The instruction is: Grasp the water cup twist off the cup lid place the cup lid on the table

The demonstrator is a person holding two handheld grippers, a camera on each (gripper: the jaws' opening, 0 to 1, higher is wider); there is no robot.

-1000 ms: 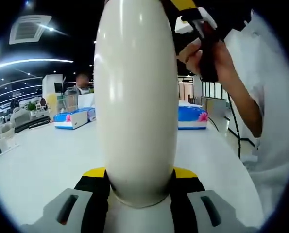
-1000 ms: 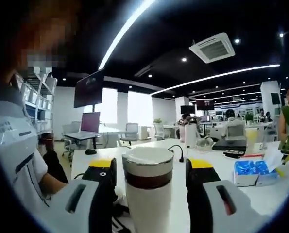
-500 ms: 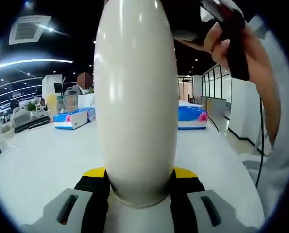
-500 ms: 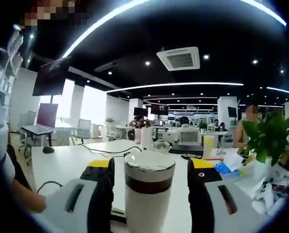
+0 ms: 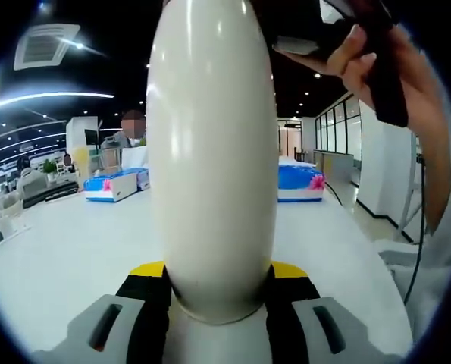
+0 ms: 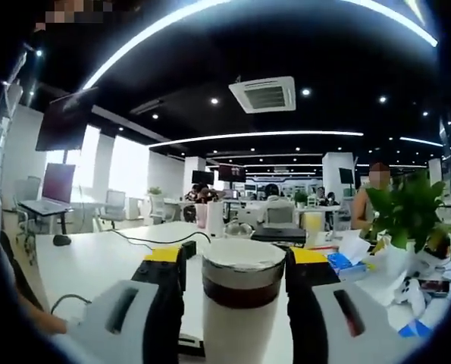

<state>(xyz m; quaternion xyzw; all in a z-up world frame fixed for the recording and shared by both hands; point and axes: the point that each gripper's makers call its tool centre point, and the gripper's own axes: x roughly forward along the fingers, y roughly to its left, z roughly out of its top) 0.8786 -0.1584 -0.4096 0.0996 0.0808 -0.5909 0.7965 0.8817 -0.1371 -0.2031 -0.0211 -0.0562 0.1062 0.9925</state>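
Cup gripped from both ends above the white table (image 5: pixel 66 250).
My left gripper (image 5: pixel 219 284) clamps the glossy cream water cup (image 5: pixel 214 152); my right gripper (image 6: pixel 235 265) pinches its brown-banded white cup lid (image 6: pixel 242 265).

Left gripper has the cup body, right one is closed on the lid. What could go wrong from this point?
1. The left gripper clamps the water cup low on its smooth, rounded white body, so the cup may turn or slip during twisting.
2. The right gripper pinches the cup lid just at its sides; it could slip off the lid.
3. The table carries cables and clutter near the plant, which narrows the spots for setting the lid down.
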